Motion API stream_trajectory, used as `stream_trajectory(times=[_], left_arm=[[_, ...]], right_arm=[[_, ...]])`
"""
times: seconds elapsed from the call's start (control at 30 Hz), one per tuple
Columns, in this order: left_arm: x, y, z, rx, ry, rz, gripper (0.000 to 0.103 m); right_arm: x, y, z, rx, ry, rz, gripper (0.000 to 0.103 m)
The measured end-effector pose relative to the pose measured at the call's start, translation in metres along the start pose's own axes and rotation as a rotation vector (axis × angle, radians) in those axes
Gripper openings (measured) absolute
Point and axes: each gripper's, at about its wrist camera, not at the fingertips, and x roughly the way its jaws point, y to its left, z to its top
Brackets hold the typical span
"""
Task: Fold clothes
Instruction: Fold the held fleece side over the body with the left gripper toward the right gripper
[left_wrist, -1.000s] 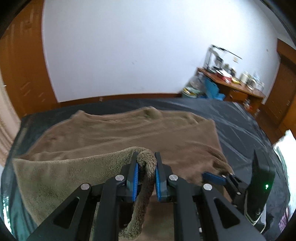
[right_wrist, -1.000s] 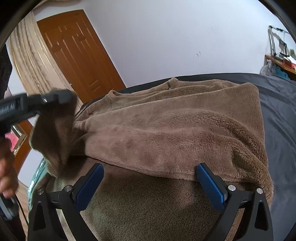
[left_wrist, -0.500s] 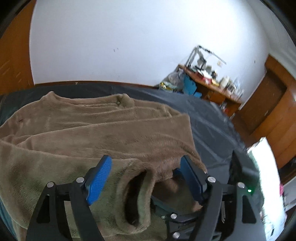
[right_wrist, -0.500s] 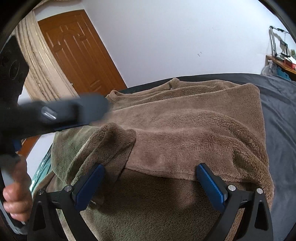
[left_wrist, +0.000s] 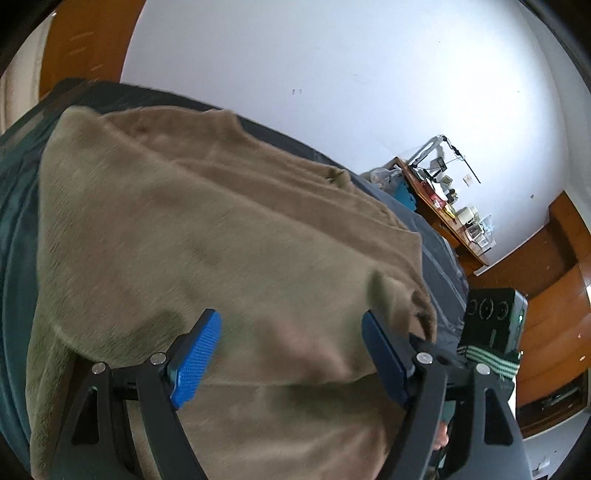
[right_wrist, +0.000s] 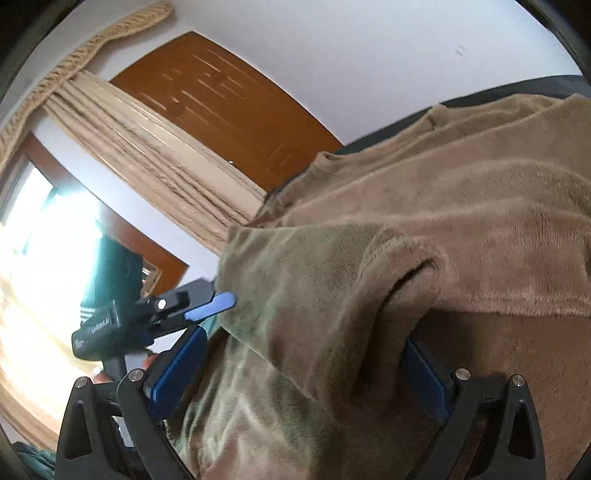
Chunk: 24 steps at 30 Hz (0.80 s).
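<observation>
A brown fleece garment (left_wrist: 229, 229) lies folded on a dark bedsheet (left_wrist: 14, 206). My left gripper (left_wrist: 291, 354) is open just above its near folded edge, holding nothing. In the right wrist view the same garment (right_wrist: 461, 229) fills the right half, with a sleeve cuff opening (right_wrist: 410, 280) facing me. My right gripper (right_wrist: 299, 373) is open, its jaws wide apart on either side of that cuff fold. The left gripper (right_wrist: 207, 310) shows at the garment's left edge, open.
A wooden desk (left_wrist: 447, 218) with clutter stands by the white wall at the far right. A wooden door (right_wrist: 229, 107) and a beige curtain (right_wrist: 147, 147) are beyond the bed's far left. A bright window (right_wrist: 33, 266) is at left.
My left gripper opened and let go of the sleeve fold, which dropped onto the garment. Both grippers then tilted and shifted; the left one moved off to the garment's left edge.
</observation>
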Motion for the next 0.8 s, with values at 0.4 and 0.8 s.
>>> stream_trajectory(times=[0.4,0.8], left_arm=[[-0.018,0.050,-0.011,-0.048,-0.056,0.017,0.082],[-0.005,0.067,-0.009,-0.031,-0.084,-0.005,0.082]], right_arm=[[-0.013,0.014,-0.005,-0.124,-0.119,-0.336,0.095],[-0.002,-0.007,0.005,-0.034,-0.107,-0.424,0.082]])
